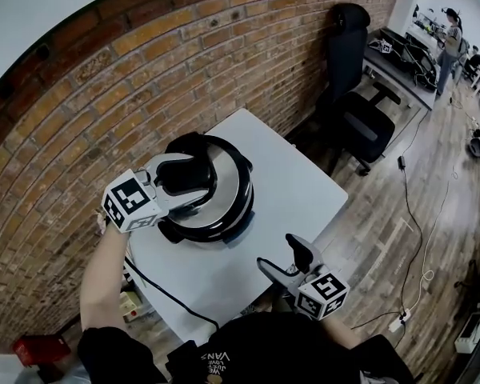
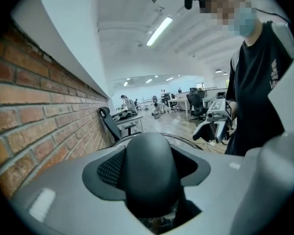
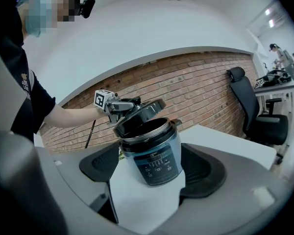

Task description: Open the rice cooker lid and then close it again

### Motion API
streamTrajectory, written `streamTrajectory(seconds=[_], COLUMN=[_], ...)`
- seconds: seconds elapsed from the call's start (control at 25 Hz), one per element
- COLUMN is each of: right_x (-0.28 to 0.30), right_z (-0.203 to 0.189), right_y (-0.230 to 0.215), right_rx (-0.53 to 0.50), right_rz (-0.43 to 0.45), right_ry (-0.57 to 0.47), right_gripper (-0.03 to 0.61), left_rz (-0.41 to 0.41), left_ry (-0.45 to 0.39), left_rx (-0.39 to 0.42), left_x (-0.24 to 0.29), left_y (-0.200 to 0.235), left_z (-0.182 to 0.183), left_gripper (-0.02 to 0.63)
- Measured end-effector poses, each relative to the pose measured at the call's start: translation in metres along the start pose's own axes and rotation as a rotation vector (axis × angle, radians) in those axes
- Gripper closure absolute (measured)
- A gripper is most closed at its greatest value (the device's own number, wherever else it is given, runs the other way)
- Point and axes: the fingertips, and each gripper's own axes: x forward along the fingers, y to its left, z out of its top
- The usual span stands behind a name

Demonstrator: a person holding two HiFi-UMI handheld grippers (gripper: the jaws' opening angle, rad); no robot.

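**Grip on the lid handle [image 1: 182, 176], lid [image 1: 232, 181] tilted up**

Head view: the left gripper [image 1: 194, 174] has its jaws closed around the black lid handle, over the left part of the white table [image 1: 304, 174]. The lid covers nearly all of the rice cooker [image 1: 235, 232]. Only a bluish sliver of its body shows at the near side, and its opening is hidden. The right gripper [image 1: 277, 251] hovers at the table's near edge with its jaws spread and nothing between them. Bare tabletop lies between it and the cooker. The cooker stands close to the brick wall [image 1: 144, 78]. A black cable [image 1: 172, 298] drops off the near left edge. An office chair [image 1: 360, 110] stands past the far corner on the wooden floor [image 1: 432, 190].

Left gripper view: the handle fills the gap between the pads and hides the lid and cooker beneath it. The brick wall runs along the left, with open office far off.

Right gripper view: the cooker stands well beyond the spread jaws. Its lid is tilted, with the right edge lifted off the rim and the left edge low. The jaws cut off the table's near edge.
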Motion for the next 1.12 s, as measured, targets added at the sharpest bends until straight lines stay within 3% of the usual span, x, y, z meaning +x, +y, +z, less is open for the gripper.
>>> streamTrajectory(seconds=[0.28,0.48,1.12], right_x=[0.002,0.003,0.018], right_z=[0.012,0.022,0.020], right_y=[0.011,0.021,0.053], right_rx=[-0.022,-0.043,-0.055], right_rz=[0.036,0.062,0.163], right_ry=[-0.038,-0.056,-0.069], right_gripper=[0.190,0.190,0.190], left_rz=[0.158,0.276,0.723], left_ry=[-0.138,-0.216,-0.400], left_rx=[-0.007,-0.078,-0.503], left_x=[-0.061,-0.108,-0.224], left_y=[-0.003,-0.010,-0.078], left_z=[0.044,0.046,-0.063], left_gripper=[0.334,0.334,0.334])
